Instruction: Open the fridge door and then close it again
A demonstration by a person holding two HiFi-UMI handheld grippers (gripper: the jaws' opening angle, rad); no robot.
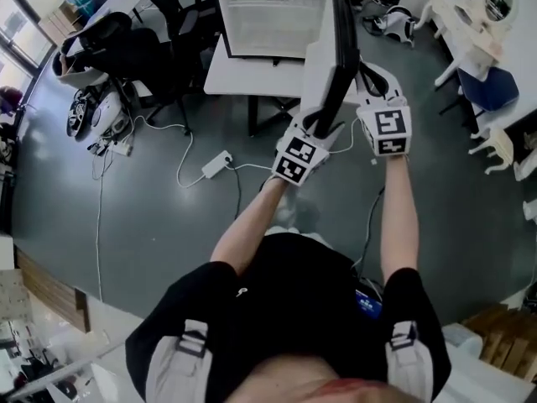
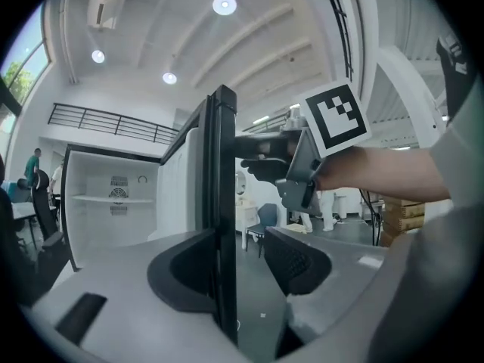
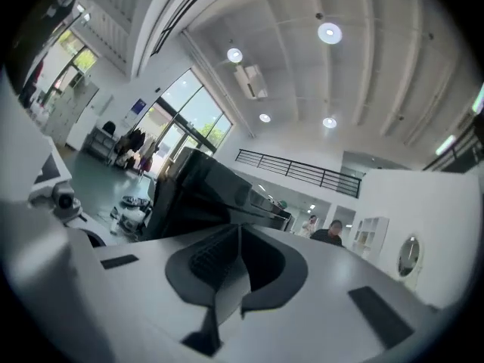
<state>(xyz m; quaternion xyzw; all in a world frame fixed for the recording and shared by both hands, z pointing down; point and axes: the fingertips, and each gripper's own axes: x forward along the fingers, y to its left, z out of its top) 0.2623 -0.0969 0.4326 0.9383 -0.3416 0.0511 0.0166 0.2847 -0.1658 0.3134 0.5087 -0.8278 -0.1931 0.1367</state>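
The white fridge [image 1: 268,15] stands open, its bare shelf showing in the left gripper view [image 2: 113,203]. Its door [image 1: 336,49] is swung out toward me, dark edge on. My left gripper [image 1: 317,128] is at that edge: the door's edge [image 2: 221,203] runs between its jaws [image 2: 246,271], close against the left pad [image 2: 185,278] and apart from the right pad [image 2: 302,263]; the jaws stand open. My right gripper [image 1: 369,91] is just right of the door and shows beside it [image 2: 302,165]. Its pads [image 3: 238,267] meet with nothing between them.
Black office chairs [image 1: 101,40] stand at the far left. A power strip [image 1: 216,164] and cables lie on the grey floor just left of my arms. White furniture [image 1: 470,23] and a blue seat [image 1: 495,86] are at the right, wooden crates [image 1: 503,334] near right. People stand far off [image 3: 331,233].
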